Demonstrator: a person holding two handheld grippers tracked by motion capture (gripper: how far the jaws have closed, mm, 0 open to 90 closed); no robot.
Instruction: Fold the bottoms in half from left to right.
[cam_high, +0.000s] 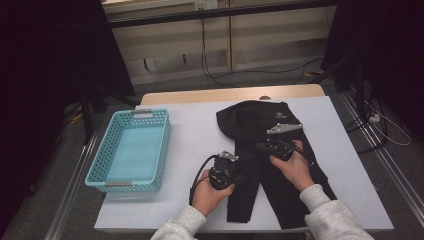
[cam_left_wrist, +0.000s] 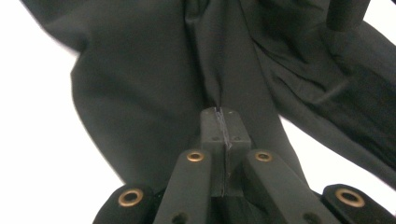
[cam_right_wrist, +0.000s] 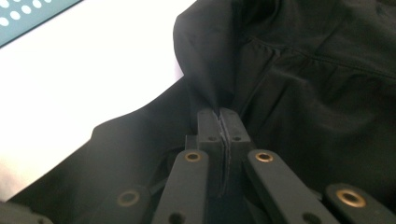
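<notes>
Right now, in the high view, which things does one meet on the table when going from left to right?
Blue basket → left claw → right claw, both claws shut on the black garment.

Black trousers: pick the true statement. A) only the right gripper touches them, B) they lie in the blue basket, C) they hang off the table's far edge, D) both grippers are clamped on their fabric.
D: both the left gripper and the right gripper have their jaws shut on folds of the black trousers.
</notes>
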